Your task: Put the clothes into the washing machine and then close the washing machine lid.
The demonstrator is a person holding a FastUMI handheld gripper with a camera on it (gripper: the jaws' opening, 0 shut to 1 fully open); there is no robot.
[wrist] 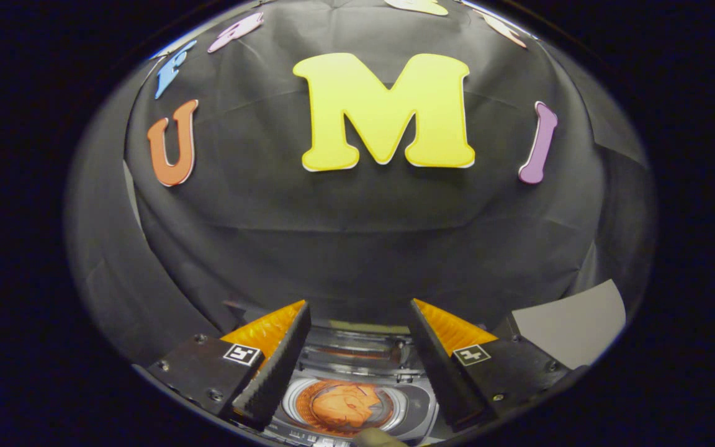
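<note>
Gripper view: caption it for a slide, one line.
Open gripper hovers above the washing machine, orange clothes in its drum, lid raised.

looks like a staged recording booth, not a real laundry room: black cloth wall (357,248) draped behind a top-loading washing machine (416,406) with clothes (345,405) inside

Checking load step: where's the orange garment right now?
In the gripper view, the orange garment lies inside the washing machine drum, below and between the open gripper fingers, which hold nothing.
</note>
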